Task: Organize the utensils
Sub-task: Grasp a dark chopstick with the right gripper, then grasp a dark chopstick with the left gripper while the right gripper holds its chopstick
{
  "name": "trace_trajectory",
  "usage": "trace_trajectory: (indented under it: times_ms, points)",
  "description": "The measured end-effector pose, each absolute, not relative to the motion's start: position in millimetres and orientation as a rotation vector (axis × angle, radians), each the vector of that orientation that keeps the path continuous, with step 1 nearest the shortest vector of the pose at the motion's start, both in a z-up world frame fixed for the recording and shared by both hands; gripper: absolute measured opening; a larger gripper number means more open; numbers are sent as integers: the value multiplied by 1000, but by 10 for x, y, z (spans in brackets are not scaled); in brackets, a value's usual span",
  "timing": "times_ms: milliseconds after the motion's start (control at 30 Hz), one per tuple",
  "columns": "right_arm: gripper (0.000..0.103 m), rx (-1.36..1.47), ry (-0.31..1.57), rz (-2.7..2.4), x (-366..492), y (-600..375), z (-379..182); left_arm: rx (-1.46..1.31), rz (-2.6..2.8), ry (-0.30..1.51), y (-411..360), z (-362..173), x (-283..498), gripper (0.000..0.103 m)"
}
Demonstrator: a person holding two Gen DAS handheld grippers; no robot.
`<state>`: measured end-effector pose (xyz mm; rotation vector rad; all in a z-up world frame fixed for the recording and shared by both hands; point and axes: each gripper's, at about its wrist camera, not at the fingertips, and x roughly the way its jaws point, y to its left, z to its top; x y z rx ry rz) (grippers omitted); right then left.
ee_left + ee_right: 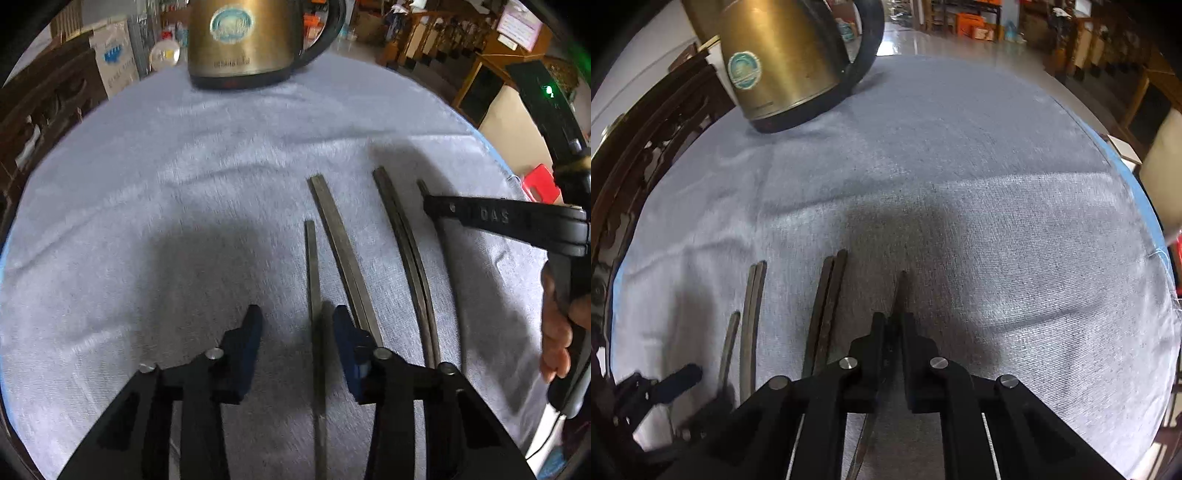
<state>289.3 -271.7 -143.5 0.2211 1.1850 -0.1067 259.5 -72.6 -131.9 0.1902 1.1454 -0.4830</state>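
1. A round worktop [184, 166] fills most of both views and is covered by a pale blue-grey cloth [997, 221] with a fine woven, slightly wrinkled texture.
2. A brass-coloured metal kettle [240, 40] with a round label and a black handle is seen at the top centre of the left wrist view and the upper left of the right wrist view, well apart from the utensils.
3. The left gripper [295, 325] is shown at the bottom centre of its own view with its blue-padded fingers [247, 332] spread wide; nothing is held, though a single chopstick [314, 295] lies on the cloth between them.
4. The right gripper [894, 325] is seen at the bottom centre of its view with its fingers nearly together, clamped on a lone chopstick [899, 291] whose tip points up the frame.
5. Two pairs of chopsticks are laid side by side right of centre in the left wrist view: a left pair [343, 251] and a right pair [406, 251].
6. The chopsticks are dark, thin, stiff and tapered, with squared ends. They are judged light and rigid, but smooth enough to slip or pivot between the pads. A hold near the thicker end or middle is judged steadier than one at the thin tip, and the soft cloth should keep them from rolling.
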Motion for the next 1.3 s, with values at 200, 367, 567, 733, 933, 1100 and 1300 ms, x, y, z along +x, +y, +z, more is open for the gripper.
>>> trace_trajectory:
  times_ms: [200, 367, 567, 733, 933, 1100, 1300]
  points:
    - [8, 325, 1202, -8, 2758, -2989, -1441, 183, -458, 1152, -652, -1301, 2639, 20]
    - [13, 373, 1214, 4, 2714, -3137, -1350, 195, -448, 1191, -714, -1272, 2680, 22]
    - [23, 353, 1251, -43, 2897, -3053, -1425, 169, -388, 1192, -847, -1291, 2957, 31]
    - [19, 229, 1218, -115, 2915, -2849, -1441, 175, -345, 1164, -949, -1298, 3069, 17]
    - [7, 171, 1203, -90, 2803, -2801, -1431, 170, -329, 1143, -862, -1267, 2975, 5]
    - [7, 210, 1096, -13, 2486, -2883, -1201, 80, -314, 1083, -573, -1097, 2795, 5]
    - [7, 223, 935, 82, 2017, -2868, -743, -33, -316, 950, -352, -661, 2489, 5]
